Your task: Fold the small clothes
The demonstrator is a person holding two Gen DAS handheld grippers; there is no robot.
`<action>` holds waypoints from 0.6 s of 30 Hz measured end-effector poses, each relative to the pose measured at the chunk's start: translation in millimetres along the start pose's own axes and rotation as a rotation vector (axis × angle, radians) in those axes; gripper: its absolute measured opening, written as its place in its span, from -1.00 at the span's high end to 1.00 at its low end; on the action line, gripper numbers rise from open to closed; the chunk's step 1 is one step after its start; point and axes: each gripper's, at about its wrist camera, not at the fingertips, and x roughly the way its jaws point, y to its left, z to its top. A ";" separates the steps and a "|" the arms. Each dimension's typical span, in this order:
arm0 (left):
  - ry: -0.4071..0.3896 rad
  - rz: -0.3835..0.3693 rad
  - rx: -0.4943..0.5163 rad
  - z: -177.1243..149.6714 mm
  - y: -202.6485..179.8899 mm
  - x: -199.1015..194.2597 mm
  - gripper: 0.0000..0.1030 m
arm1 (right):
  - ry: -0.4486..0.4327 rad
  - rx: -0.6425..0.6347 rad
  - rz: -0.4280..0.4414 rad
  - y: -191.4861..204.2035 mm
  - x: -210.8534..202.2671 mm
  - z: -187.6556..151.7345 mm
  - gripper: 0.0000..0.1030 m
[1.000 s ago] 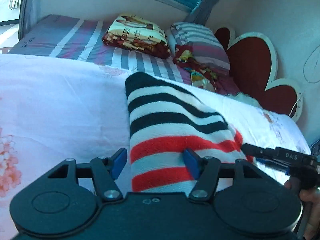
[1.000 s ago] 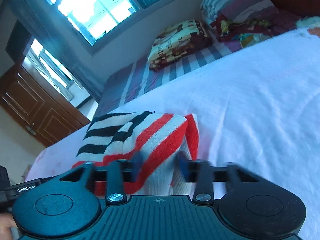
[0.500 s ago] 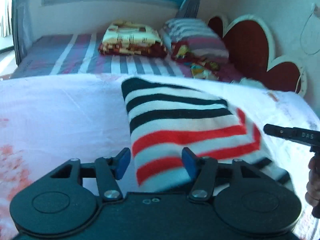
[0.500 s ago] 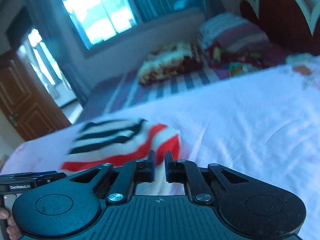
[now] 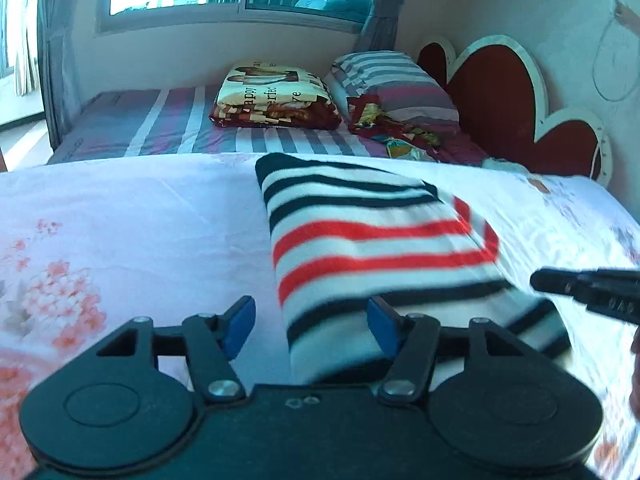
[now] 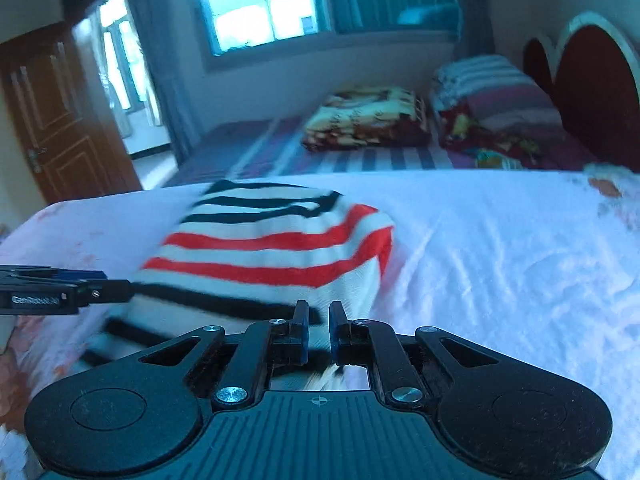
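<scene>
A small knitted garment (image 5: 372,240) with black, white and red stripes lies folded on the white floral sheet (image 5: 140,216). My left gripper (image 5: 312,324) is open, its blue pads either side of the garment's near left edge, not gripping it. My right gripper (image 6: 318,330) has its jaws nearly together just before the garment's (image 6: 272,248) near right edge; a bit of fabric shows low between the fingers, and I cannot tell if it is pinched. Each gripper shows in the other's view: the right (image 5: 588,288), the left (image 6: 56,290).
Beyond the sheet is a striped purple bedspread (image 5: 160,124) with a folded patterned blanket (image 5: 276,96), a striped pillow (image 5: 392,80) and a heart-shaped red headboard (image 5: 500,92). A window (image 6: 264,0) and wooden door (image 6: 52,108) are behind.
Both grippers have drawn back toward me and lowered; the garment now lies flatter with more of its near end showing. The right gripper's jaws went from open to nearly closed.
</scene>
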 end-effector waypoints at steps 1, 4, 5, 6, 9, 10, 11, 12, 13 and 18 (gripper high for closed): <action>0.009 0.000 0.000 -6.5 -1.6 -2.7 -0.18 | 0.002 -0.010 0.015 3.2 -5.7 -1.2 0.83; 0.041 0.007 -0.028 -22.5 -1.7 -0.3 -0.24 | 0.044 -0.067 0.010 12.8 -7.0 -14.2 0.83; 0.050 0.014 -0.041 -26.8 -1.0 1.4 -0.27 | 0.065 -0.093 -0.013 15.3 -2.7 -19.1 0.83; 0.052 0.018 -0.049 -28.8 -0.7 1.9 -0.28 | 0.088 -0.108 -0.033 16.3 2.2 -23.6 0.83; 0.050 0.035 -0.055 -34.2 -0.4 2.4 -0.38 | 0.106 -0.092 -0.040 11.2 11.5 -31.1 0.83; 0.054 0.034 -0.058 -34.4 0.8 2.6 -0.39 | 0.110 -0.079 -0.039 9.8 12.7 -31.7 0.83; 0.061 0.032 -0.062 -35.3 1.8 2.0 -0.39 | 0.115 -0.067 -0.040 8.3 13.1 -31.4 0.83; 0.066 0.031 -0.059 -36.3 2.5 0.6 -0.39 | 0.121 -0.059 -0.045 8.2 12.9 -30.7 0.83; 0.068 0.031 -0.051 -36.4 2.4 -0.3 -0.40 | 0.128 -0.054 -0.051 8.7 11.6 -30.4 0.83; 0.082 0.006 -0.017 -40.3 6.2 -0.4 -0.42 | 0.144 -0.060 -0.110 19.9 13.2 -34.5 0.81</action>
